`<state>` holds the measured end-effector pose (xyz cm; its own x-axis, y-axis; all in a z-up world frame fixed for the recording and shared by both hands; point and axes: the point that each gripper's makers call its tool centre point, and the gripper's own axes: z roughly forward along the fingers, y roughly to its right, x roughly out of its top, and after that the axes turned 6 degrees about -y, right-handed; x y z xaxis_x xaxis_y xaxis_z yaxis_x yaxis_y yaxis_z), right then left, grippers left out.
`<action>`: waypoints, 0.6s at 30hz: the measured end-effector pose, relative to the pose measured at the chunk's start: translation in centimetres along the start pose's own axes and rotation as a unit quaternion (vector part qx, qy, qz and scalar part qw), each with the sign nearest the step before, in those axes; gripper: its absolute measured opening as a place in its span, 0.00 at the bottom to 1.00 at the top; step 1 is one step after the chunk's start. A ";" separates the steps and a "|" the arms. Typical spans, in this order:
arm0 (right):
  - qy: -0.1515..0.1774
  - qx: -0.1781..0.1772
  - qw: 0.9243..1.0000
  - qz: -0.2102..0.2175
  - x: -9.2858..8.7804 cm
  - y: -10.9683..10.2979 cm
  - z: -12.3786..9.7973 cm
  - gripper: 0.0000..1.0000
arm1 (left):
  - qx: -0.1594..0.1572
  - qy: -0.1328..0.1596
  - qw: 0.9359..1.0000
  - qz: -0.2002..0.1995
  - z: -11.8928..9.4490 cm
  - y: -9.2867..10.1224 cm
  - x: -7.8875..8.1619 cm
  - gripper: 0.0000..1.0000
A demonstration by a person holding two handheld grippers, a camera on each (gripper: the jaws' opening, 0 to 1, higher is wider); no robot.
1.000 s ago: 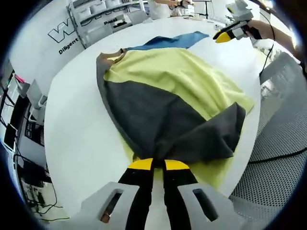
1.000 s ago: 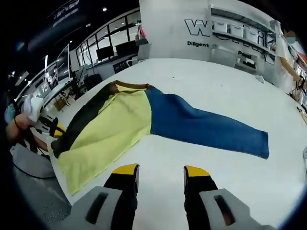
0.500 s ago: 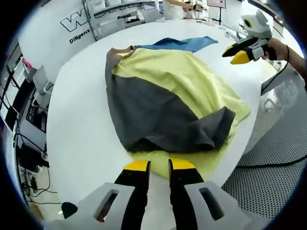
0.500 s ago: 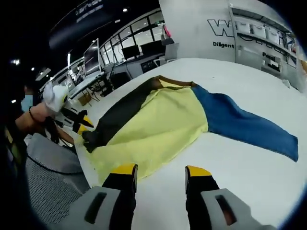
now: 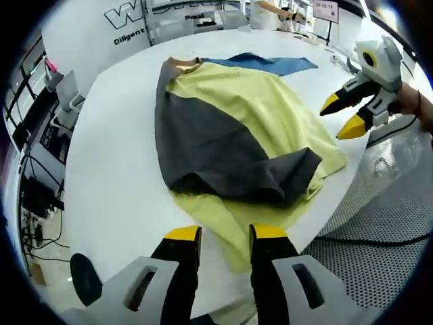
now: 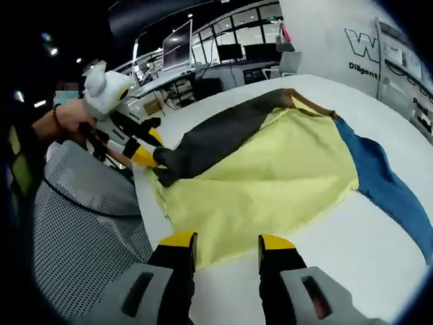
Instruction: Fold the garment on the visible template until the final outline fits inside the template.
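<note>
A garment lies spread on the white round table (image 5: 115, 169): yellow body (image 5: 270, 108), grey sleeve (image 5: 210, 145) folded across it, blue sleeve (image 5: 270, 63) at the far side. My left gripper (image 5: 225, 233) stands open at the near table edge, just short of the yellow hem (image 5: 230, 223), holding nothing. My right gripper (image 5: 342, 115) hovers open off the table's right edge. In the right gripper view the right gripper (image 6: 226, 240) is open above the yellow hem (image 6: 223, 230). There the left gripper (image 6: 149, 150), held by a hand, is beside the grey sleeve's end (image 6: 169, 162).
A grey perforated chair back (image 5: 396, 203) stands close to the table edge near both grippers, as the mesh panel (image 6: 88, 223) in the right gripper view. A wall with lettering (image 5: 128, 17) and shelves lies beyond the table. Desks with monitors (image 6: 203, 57) stand further off.
My left gripper, shut on the grey sleeve's end a second ago, has let it go, opened and drawn back. The sleeve end now lies on the yellow body. My right gripper came round to the yellow hem.
</note>
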<state>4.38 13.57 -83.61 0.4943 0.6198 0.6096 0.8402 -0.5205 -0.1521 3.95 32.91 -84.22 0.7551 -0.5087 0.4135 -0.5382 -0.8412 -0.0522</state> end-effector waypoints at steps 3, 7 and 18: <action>-0.011 0.020 0.999 -0.024 -0.2 -1.1 0.5 0.26 | 0.006 -0.001 1.000 -0.010 0.1 -0.3 -0.1 0.28; -0.029 0.021 0.997 -0.061 -0.6 -1.6 1.2 0.25 | 0.002 -0.018 1.000 -0.010 0.4 -0.1 -0.9 0.20; -0.070 0.008 0.988 -0.138 -2.1 -2.1 1.4 0.09 | -0.007 -0.018 1.000 0.006 0.7 0.3 -0.8 0.07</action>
<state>1.96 14.20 -85.67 0.2699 0.8127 0.5164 0.9505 -0.3106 -0.0080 3.44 32.96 -85.21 0.7610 -0.5253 0.3808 -0.5522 -0.8325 -0.0449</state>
